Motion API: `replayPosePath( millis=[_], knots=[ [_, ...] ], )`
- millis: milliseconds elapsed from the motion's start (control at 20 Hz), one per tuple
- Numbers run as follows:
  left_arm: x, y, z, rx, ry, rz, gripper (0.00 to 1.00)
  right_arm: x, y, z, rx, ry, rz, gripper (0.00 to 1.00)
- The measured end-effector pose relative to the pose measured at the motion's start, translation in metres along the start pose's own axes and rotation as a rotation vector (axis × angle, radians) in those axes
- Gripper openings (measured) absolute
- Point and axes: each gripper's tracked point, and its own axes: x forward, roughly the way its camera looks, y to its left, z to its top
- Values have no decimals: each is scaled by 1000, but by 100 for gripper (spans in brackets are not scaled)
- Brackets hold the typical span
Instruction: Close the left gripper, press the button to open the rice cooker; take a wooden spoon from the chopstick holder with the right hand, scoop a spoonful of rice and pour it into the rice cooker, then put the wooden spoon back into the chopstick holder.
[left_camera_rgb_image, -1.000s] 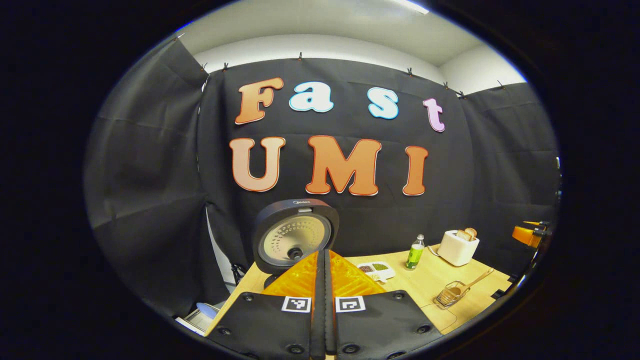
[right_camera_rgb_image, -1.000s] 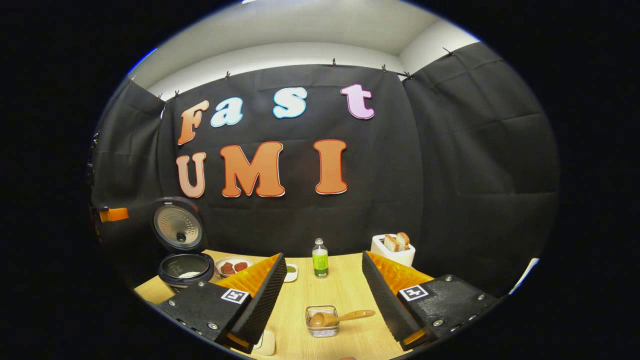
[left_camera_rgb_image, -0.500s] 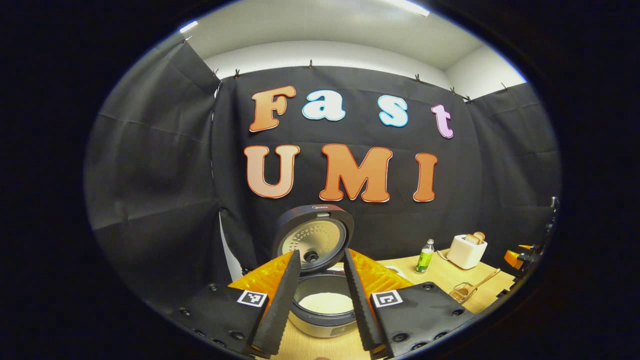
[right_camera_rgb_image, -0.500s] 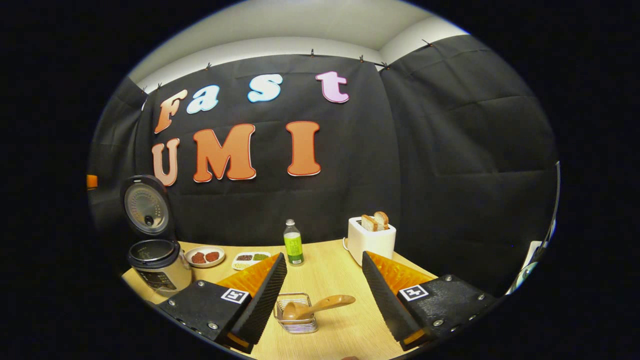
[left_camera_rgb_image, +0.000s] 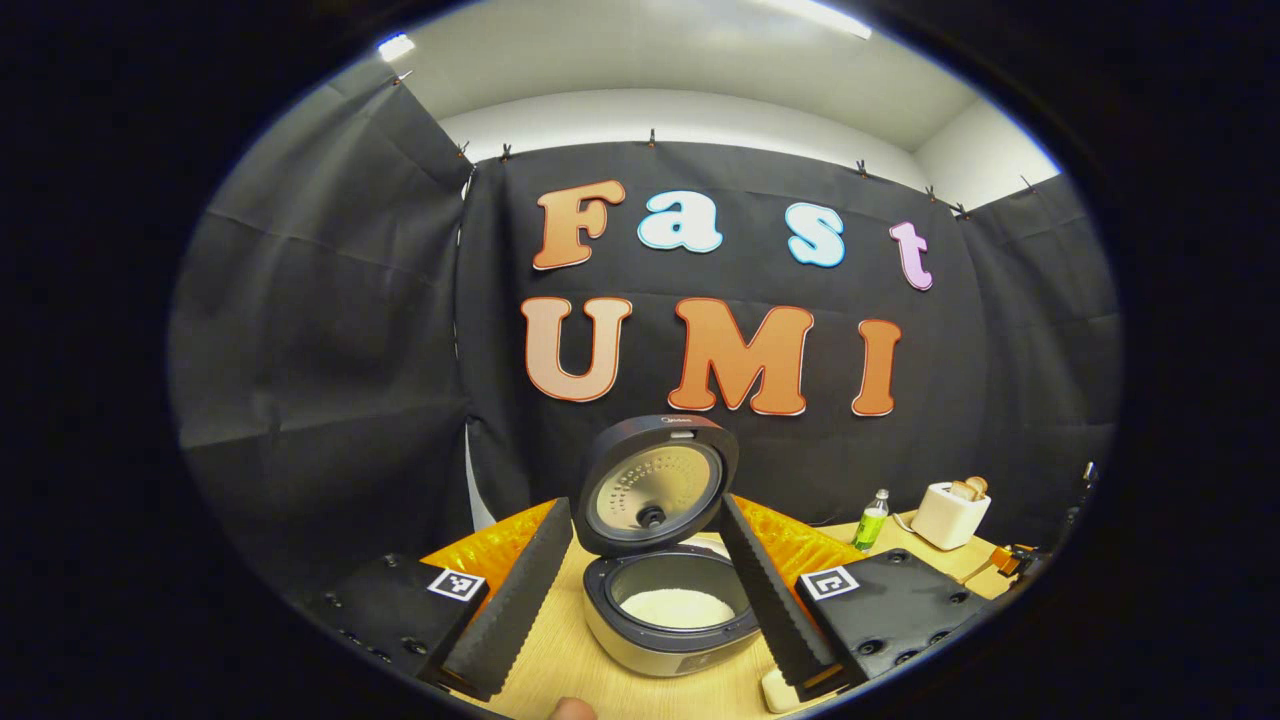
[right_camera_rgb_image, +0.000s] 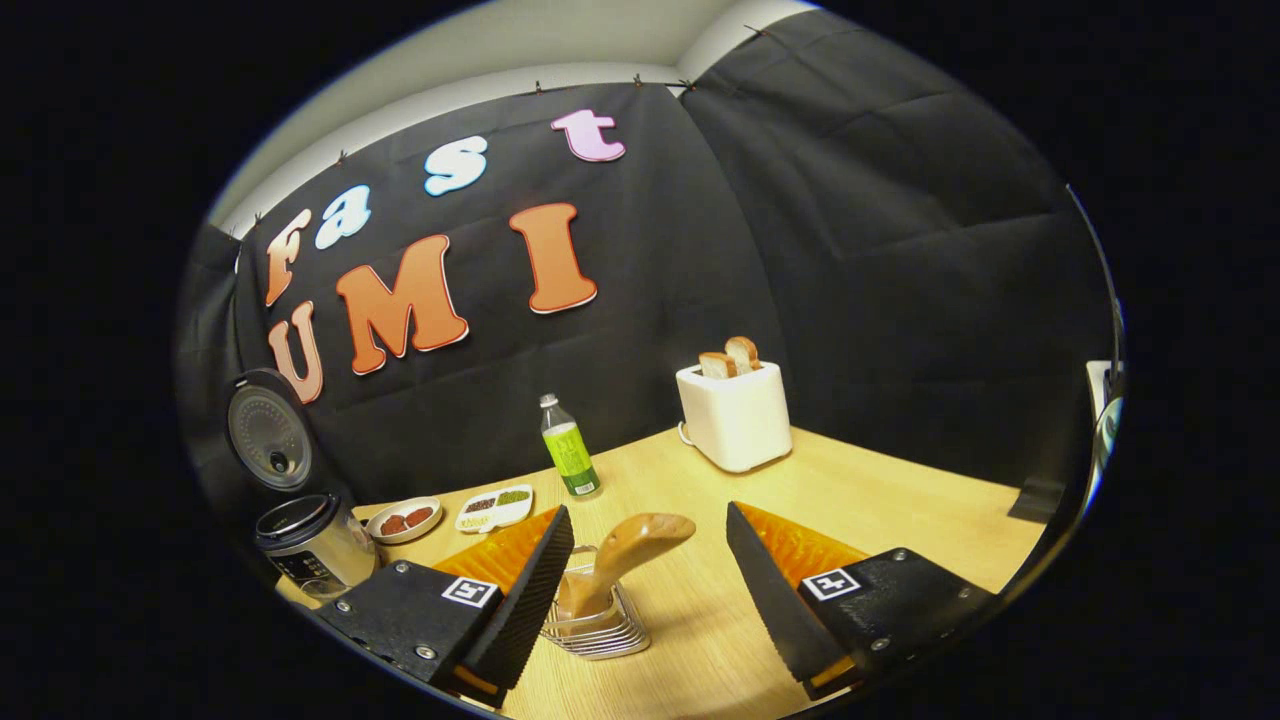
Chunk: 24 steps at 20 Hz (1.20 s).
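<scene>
The rice cooker (left_camera_rgb_image: 668, 620) stands with its lid (left_camera_rgb_image: 660, 482) swung up, and white rice lies in its inner pot. My left gripper (left_camera_rgb_image: 645, 588) is open, its fingers on either side of the cooker, just in front of it. In the right gripper view the cooker (right_camera_rgb_image: 312, 543) stands at the far left with its lid (right_camera_rgb_image: 266, 430) up. A wire chopstick holder (right_camera_rgb_image: 592, 625) holds a wooden spoon (right_camera_rgb_image: 625, 555) whose handle leans up and right. My right gripper (right_camera_rgb_image: 645, 580) is open, with the spoon handle between its fingers, nearer the left one and not gripped.
A white toaster (right_camera_rgb_image: 732, 412) with bread, a green bottle (right_camera_rgb_image: 568, 458), a small bowl (right_camera_rgb_image: 402, 520) and a divided dish (right_camera_rgb_image: 495, 507) stand on the wooden table (right_camera_rgb_image: 880, 505). In the left gripper view, toaster (left_camera_rgb_image: 950, 513) and bottle (left_camera_rgb_image: 872, 518) are far right. A fingertip (left_camera_rgb_image: 572, 710) shows at the bottom.
My left gripper opened from shut and drew back, so the open cooker now shows between its fingers. My right gripper moved forward and down until the spoon handle came between its fingers.
</scene>
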Motion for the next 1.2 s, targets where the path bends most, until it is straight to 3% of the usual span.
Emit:
replayPosePath(
  millis=[200,250,400,450,500,550,650,700,750,950,1200],
  knots=[
    [-1,0,-3,6,14,1,99,7,14,-13,49,31,55,93],
    [-1,0,-5,4,19,1,97,8,15,-16,61,42,65,88],
    [1,-3,-9,-7,31,-10,99,12,18,-21,84,65,77,66],
    [2,-2,-11,-9,35,-11,99,12,19,-19,90,58,82,53],
    [3,-2,-13,-11,40,-11,100,11,20,-16,101,51,83,47],
    [3,-2,-14,-11,44,-10,100,15,25,-13,121,52,106,32],
    [2,1,-16,-13,47,-7,97,10,37,-14,151,61,136,22],
    [3,2,-15,-13,47,-4,97,12,39,-13,148,59,132,23],
    [2,3,-15,-13,47,-2,97,14,41,-14,129,59,128,12],
    [1,9,-17,-9,42,-4,99,8,52,1,61,42,119,2],
    [-1,25,-13,7,22,13,99,-13,80,52,-48,-40,114,2]
  ],
)
